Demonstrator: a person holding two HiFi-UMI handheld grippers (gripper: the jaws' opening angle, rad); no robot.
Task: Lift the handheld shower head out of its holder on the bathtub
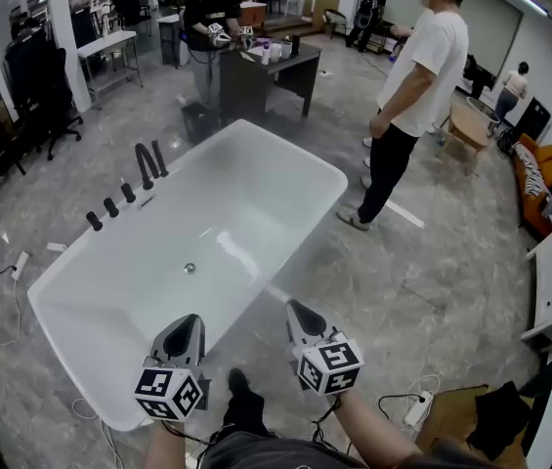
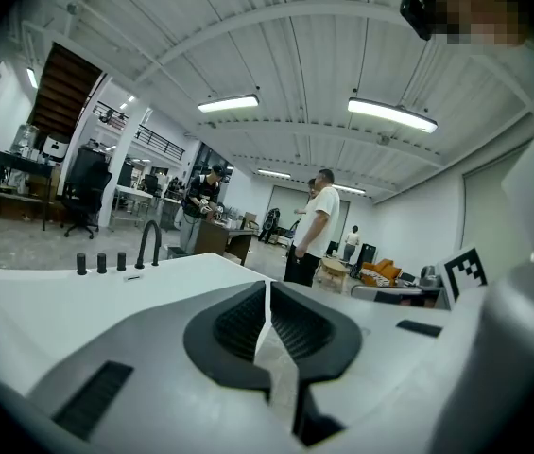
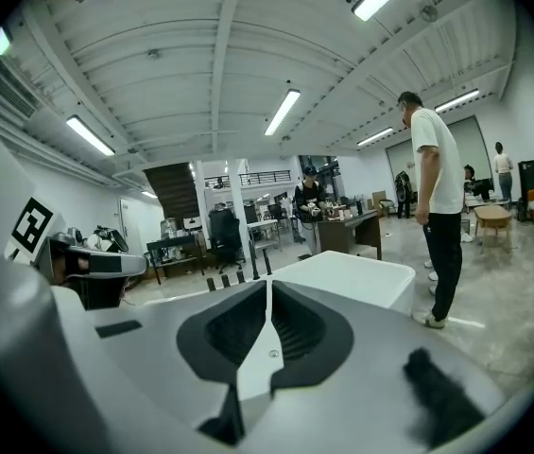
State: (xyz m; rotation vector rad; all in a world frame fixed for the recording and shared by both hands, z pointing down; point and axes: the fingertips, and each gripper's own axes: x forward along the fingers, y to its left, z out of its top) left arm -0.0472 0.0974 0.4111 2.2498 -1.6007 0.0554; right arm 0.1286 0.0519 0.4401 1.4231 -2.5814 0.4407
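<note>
I am at the approach step, and nothing has been touched yet. My left gripper (image 1: 189, 322) and my right gripper (image 1: 301, 313) hang side by side over the near end of the white bathtub (image 1: 300, 151). Both sets of jaws are pressed together with nothing between them, as each gripper view shows plainly.

The handheld shower head (image 1: 160, 157) is, as I read it, the slim black stick standing upright in its holder on the tub's far left rim. It sits just beside the arched black spout (image 1: 145, 165). Three black knobs (image 1: 110, 206) run in a row along the same rim, on the nearer side of the spout. I cannot make out the holder itself from here. The whole fitting is well apart from both my grippers, across most of the tub's length.

A person in a white T-shirt (image 1: 420, 62) stands on the floor beyond the tub's right side, clear of my path.

The left gripper looks the better placed for the next move, since the fixtures sit on that side. I would carry it forward along the left rim and spread its jaws before arriving. They should go around the stick above its holder, not around the spout beside it. Then I would close the jaws and draw the shower head straight up, so it slides free without catching.
</note>
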